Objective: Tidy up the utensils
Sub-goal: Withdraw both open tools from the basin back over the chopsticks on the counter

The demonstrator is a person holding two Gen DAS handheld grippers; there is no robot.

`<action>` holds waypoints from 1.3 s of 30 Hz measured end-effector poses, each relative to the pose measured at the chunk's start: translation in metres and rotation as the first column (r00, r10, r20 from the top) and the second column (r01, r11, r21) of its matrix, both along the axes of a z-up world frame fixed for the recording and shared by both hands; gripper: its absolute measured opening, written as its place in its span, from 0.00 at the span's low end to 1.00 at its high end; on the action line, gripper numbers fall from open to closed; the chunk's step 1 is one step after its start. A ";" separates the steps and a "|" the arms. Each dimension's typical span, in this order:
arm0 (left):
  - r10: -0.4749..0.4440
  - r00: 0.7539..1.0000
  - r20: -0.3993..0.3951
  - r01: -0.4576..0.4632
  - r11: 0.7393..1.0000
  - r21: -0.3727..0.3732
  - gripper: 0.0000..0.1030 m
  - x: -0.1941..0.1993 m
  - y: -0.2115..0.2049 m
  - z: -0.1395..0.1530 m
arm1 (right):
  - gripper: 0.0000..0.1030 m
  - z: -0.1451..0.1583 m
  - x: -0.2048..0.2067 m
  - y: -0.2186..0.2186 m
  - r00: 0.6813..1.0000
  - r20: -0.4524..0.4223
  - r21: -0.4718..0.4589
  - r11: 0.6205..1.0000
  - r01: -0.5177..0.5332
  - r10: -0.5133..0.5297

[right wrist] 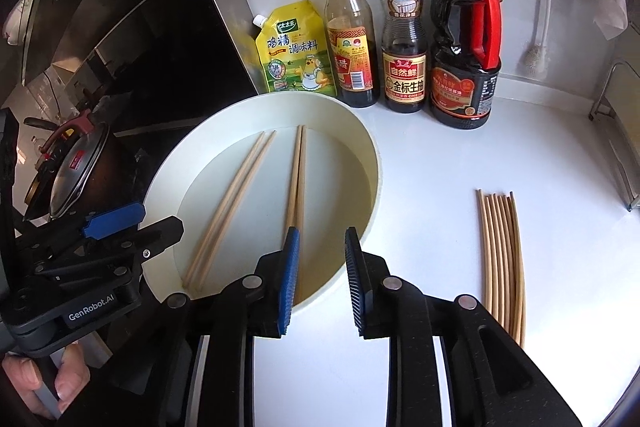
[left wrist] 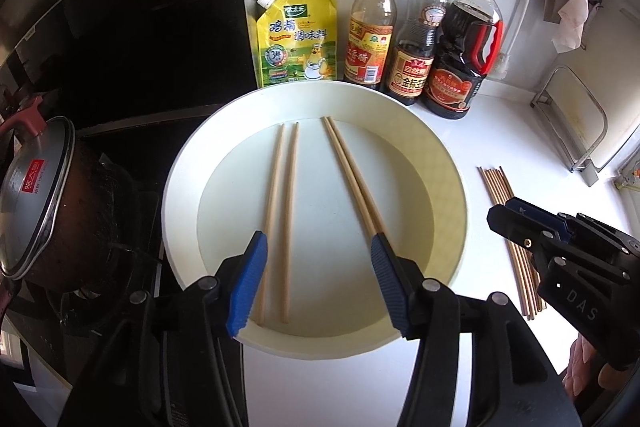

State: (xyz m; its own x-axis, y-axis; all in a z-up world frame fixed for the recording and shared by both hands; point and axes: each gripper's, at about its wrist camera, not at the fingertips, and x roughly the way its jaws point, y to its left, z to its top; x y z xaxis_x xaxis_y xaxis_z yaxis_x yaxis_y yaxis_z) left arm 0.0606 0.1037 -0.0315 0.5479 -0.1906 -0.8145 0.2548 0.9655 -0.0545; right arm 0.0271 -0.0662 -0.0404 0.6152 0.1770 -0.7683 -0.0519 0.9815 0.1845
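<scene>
Two chopstick pairs lie in a white basin, long axes running from its near rim toward the bottles. More chopsticks lie on the counter, parallel. Left gripper gapes wide, empty; right gripper stands partly open, empty.

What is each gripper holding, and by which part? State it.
Nothing. The left gripper and right gripper stand open and empty; two chopstick pairs lie loose in the plate.

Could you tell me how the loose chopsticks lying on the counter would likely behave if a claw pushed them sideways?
The chopsticks on the counter look thin, rounded and loose, so they would probably roll and scatter. The white counter looks glossy, so they would likely slide easily.
</scene>
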 end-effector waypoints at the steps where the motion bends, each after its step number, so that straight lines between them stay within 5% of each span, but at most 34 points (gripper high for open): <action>1: -0.003 1.000 0.002 0.003 1.000 -0.001 0.52 -0.002 -0.003 0.000 | 0.23 0.001 -0.002 -0.003 1.000 0.001 0.000 1.000 0.004 -0.004; 18: -0.061 0.998 -0.018 0.060 0.996 -0.062 0.57 -0.025 -0.086 -0.005 | 0.27 -0.003 -0.036 -0.101 0.994 -0.024 -0.055 0.993 0.104 -0.105; 31: -0.061 0.997 -0.054 0.061 0.998 0.012 0.65 -0.031 -0.143 -0.026 | 0.32 -0.033 -0.046 -0.163 0.991 -0.050 -0.049 0.991 0.121 -0.123; 39: -0.041 0.997 -0.062 0.041 0.999 -0.009 0.66 -0.030 -0.168 -0.039 | 0.41 -0.057 -0.043 -0.191 0.991 -0.072 -0.056 0.992 0.110 -0.114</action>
